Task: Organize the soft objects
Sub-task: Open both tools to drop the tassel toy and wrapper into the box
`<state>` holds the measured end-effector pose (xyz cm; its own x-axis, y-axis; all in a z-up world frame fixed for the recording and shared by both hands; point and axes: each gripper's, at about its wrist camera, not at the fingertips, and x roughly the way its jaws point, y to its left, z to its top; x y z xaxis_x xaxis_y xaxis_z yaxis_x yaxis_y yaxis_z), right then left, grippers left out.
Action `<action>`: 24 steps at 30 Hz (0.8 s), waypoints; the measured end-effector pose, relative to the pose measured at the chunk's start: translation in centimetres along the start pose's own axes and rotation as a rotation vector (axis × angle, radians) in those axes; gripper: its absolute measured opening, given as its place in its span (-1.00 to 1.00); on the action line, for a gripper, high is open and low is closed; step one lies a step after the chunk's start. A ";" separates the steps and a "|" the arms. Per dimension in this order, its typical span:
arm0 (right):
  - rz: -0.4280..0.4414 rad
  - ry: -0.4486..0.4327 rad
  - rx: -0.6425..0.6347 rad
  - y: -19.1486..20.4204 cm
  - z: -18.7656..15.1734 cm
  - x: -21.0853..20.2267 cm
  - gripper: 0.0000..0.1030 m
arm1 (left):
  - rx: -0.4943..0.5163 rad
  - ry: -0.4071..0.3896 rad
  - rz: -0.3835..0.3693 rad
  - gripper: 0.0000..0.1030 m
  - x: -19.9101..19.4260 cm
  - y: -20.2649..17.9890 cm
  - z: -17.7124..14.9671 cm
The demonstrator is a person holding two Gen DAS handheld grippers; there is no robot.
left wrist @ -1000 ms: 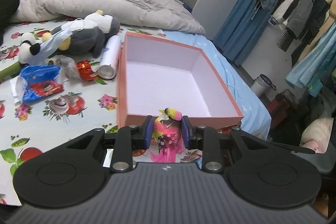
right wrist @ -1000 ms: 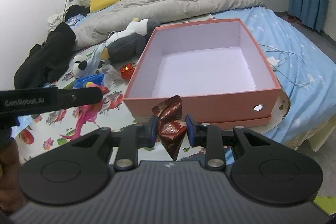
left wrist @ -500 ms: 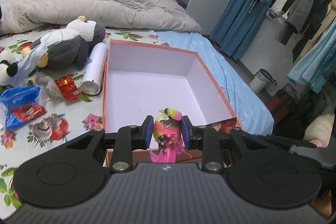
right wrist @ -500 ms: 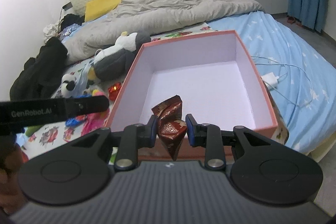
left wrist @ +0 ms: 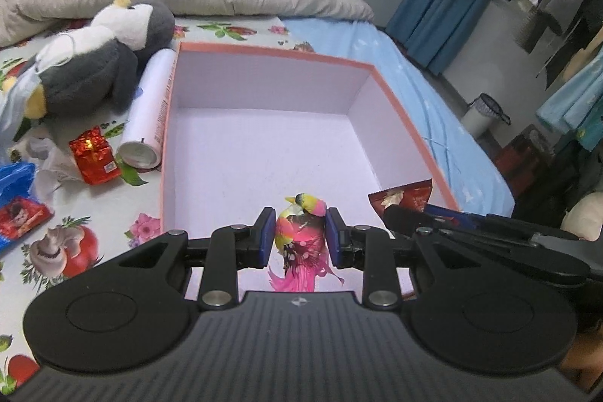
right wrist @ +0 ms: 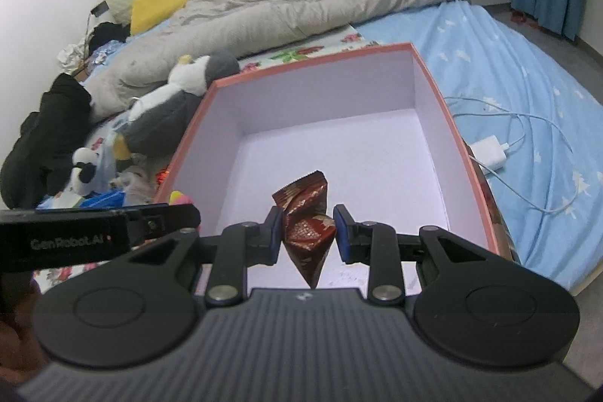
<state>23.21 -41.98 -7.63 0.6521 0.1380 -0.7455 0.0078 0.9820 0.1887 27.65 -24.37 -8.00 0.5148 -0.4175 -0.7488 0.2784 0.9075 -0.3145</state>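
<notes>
A salmon-pink box [left wrist: 407, 115] with a pale lilac inside lies open and empty on the bed; it also shows in the right wrist view [right wrist: 448, 108]. My left gripper [left wrist: 300, 236] is shut on a pink and yellow toy bird [left wrist: 301, 243], held over the box's near left part. My right gripper [right wrist: 307, 232] is shut on a crumpled dark red foil packet [right wrist: 305, 225], held over the box's near edge. The packet [left wrist: 403, 198] and the right gripper's fingers [left wrist: 437, 217] also show at the right of the left wrist view.
Left of the box lie a grey and white plush penguin [left wrist: 98, 63], a white can [left wrist: 150, 108], a red foil cube [left wrist: 94, 155], a small panda plush [right wrist: 84, 172] and blue bags. A grey duvet [right wrist: 294, 6] covers the far bed. A white charger [right wrist: 488, 155] with cable lies right of the box.
Both grippers have moved forward from in front of the box to over its near part, each still holding its item. The right gripper has come into the left wrist view.
</notes>
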 end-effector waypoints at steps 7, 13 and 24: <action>-0.021 0.057 0.025 -2.1 0.2 4.0 -0.36 | -0.002 0.035 0.010 -0.35 3.8 0.6 1.1; -0.035 0.095 0.053 -3.1 0.3 5.6 -0.20 | -0.034 0.072 0.005 -0.22 5.6 1.3 1.4; -0.034 0.057 0.039 -1.8 -0.3 3.0 0.08 | 0.019 0.021 0.025 0.07 2.4 0.0 0.4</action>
<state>24.93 -43.26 -10.40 0.6069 0.1126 -0.7867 0.0594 0.9807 0.1862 29.21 -25.40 -9.55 0.5050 -0.3933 -0.7683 0.2811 0.9165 -0.2845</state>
